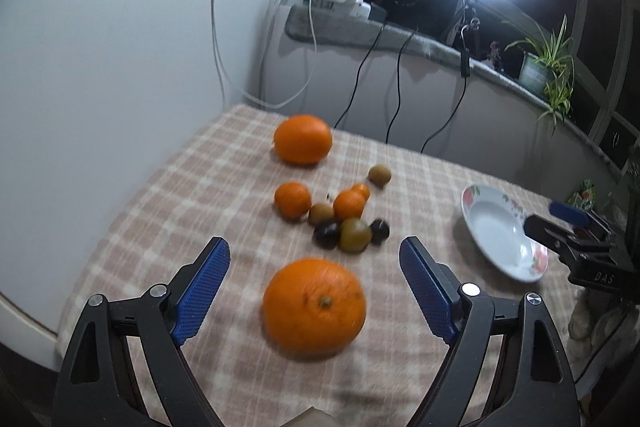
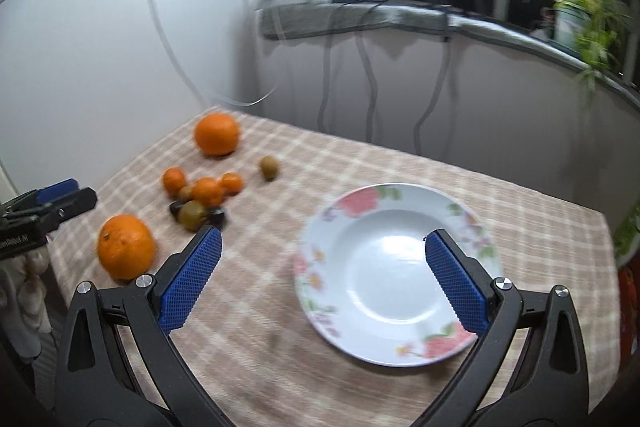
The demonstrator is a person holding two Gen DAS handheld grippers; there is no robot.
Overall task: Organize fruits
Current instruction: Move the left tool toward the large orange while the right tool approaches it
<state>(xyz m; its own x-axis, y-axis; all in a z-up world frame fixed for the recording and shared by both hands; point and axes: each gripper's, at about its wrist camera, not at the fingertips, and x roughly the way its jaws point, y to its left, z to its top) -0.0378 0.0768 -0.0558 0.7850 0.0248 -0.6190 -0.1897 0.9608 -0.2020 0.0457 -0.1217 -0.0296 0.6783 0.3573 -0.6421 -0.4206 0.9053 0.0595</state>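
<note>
Checked tablecloth [image 1: 168, 195] covers the table. Left gripper [image 1: 315, 253] spread wide, nothing held; a big orange [image 1: 314, 309] lies on the cloth between its blue pads [image 1: 202, 291], touching neither. Farther off, a cluster of small fruit [image 1: 340, 217]: small oranges, brownish-green ones and dark ones, packed close. One lone brownish fruit [image 1: 379, 175] just right of the cluster. A second big orange [image 1: 303, 139] at the far side. Right gripper [image 2: 323, 245] also wide apart and empty, hanging over a flowered plate [image 2: 360, 203] that sits to the right, well apart from the fruit, nothing on it.
</note>
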